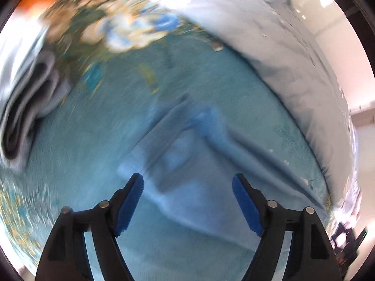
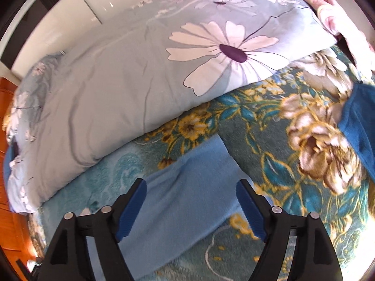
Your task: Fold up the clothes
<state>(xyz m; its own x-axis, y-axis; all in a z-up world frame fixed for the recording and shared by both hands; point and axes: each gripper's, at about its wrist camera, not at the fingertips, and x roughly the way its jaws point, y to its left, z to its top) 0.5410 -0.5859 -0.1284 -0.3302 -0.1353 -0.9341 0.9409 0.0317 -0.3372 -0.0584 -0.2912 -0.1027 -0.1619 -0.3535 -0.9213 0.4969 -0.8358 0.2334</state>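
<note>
A light blue garment (image 1: pixel 187 145) lies on the teal floral blanket (image 1: pixel 77 164), creased, in front of my left gripper (image 1: pixel 187 182), which is open and empty just above it. The left view is blurred. In the right wrist view the same light blue garment (image 2: pixel 185 187) stretches between and beyond the fingers of my right gripper (image 2: pixel 191 187), which is open and holds nothing. A dark blue cloth (image 2: pixel 358 126) lies at the right edge.
A pale blue quilt with white daisies (image 2: pixel 131 75) lies folded along the far side of the bed, also in the left wrist view (image 1: pixel 293 65). A person's hand (image 2: pixel 328 11) rests on its corner. A rolled grey cloth (image 1: pixel 30 107) sits at the left. Orange wooden floor (image 2: pixel 9 164) borders the bed.
</note>
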